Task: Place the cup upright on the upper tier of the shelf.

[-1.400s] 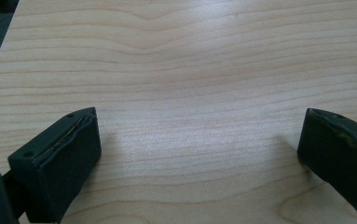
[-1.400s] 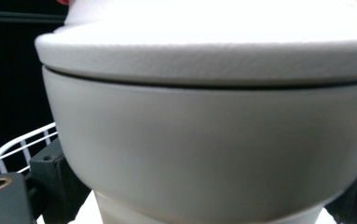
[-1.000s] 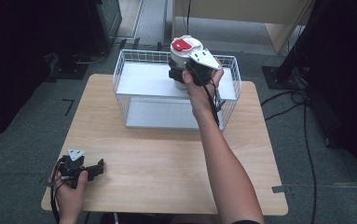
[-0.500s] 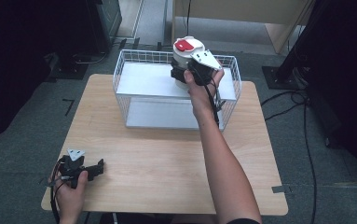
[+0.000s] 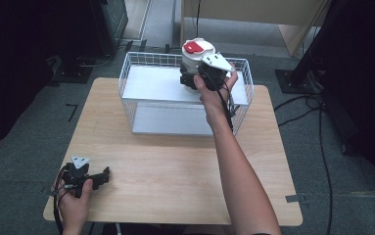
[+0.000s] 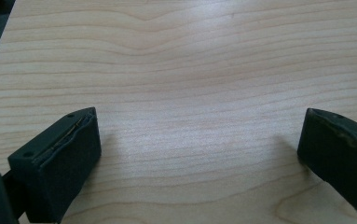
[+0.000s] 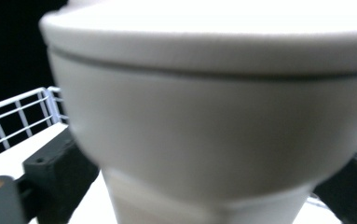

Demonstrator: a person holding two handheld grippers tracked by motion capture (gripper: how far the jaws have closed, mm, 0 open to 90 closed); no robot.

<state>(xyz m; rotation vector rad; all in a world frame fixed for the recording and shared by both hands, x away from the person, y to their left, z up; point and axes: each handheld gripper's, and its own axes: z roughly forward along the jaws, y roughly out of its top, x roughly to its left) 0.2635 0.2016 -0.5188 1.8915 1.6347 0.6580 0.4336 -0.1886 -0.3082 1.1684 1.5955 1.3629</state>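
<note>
Your right gripper [image 5: 191, 80] clamped the white tub [image 5: 195, 57] below its wider lid, likely light, stiff and slippery; your left gripper [image 6: 199, 154] gaped empty.

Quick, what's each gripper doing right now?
Left gripper: open, holding nothing, over the wooden table.
Right gripper: shut on the white container.

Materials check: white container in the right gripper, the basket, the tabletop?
White container: looks like smooth moulded plastic, matte off-white, with a lid seam and a red patch on top. Basket: thin white-coated metal wire, going by the open grid. Tabletop: light wood or wood-look laminate; grain lines show, but which one is unclear.
</note>
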